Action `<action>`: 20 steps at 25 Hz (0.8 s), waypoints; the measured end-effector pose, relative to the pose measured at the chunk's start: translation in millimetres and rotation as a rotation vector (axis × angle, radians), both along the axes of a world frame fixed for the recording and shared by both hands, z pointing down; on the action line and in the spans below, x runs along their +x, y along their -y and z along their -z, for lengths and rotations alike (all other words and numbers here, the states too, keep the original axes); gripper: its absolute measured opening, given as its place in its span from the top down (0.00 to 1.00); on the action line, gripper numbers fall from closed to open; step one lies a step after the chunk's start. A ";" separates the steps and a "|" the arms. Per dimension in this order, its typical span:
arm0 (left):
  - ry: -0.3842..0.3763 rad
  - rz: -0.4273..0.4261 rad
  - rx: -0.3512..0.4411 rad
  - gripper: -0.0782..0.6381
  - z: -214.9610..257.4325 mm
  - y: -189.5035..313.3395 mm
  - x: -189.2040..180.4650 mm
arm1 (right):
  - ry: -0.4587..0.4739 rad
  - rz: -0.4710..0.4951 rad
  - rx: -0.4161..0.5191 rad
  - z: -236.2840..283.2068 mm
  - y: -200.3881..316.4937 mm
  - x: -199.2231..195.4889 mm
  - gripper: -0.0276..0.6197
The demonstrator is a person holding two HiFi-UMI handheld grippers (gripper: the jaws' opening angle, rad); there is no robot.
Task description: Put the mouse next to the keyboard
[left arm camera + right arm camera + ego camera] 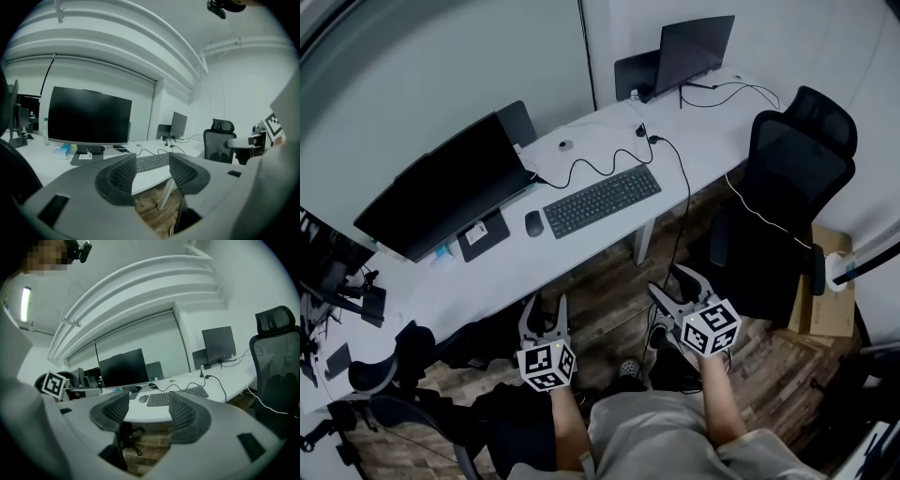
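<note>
A black mouse [533, 223] lies on the white desk [422, 286], just left of the black keyboard [602, 200]. Both grippers hang in front of the desk, above the wooden floor and well short of the mouse. My left gripper [546, 307] is open, with nothing between its fingers; past them in the left gripper view is the keyboard [158, 162], and the mouse is hidden. My right gripper [675, 284] is open and empty too. The right gripper view shows the mouse [143, 399] and the keyboard [160, 399] far beyond the jaws.
A large dark monitor [441, 192] stands at the desk's left, and a laptop [689, 52] at its far end. Cables trail across the desk and over its edge. A black office chair [792, 187] stands right, a cardboard box [827, 291] beside it. Another chair [384, 380] stands lower left.
</note>
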State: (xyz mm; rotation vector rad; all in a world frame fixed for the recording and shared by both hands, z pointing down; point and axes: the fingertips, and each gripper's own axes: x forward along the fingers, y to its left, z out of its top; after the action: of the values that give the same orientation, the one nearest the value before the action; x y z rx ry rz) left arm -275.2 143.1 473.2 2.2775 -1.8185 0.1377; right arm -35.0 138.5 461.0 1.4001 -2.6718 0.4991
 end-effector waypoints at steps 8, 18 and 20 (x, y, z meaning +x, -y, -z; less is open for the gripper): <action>0.037 0.014 0.013 0.58 16.6 58.6 -3.4 | 0.003 0.037 0.033 11.7 70.3 -6.8 0.56; 0.072 0.112 0.023 0.58 49.4 149.3 -4.3 | 0.040 0.132 0.056 39.0 175.4 -11.5 0.56; 0.072 0.137 0.017 0.58 51.0 162.8 -3.9 | 0.048 0.150 0.049 40.3 194.7 -10.4 0.57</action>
State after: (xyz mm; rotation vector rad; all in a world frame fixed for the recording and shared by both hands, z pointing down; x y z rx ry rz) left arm -279.1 -19.7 422.2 2.1773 -2.0118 0.1844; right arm -45.4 -56.1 420.8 1.2012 -2.8179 0.4613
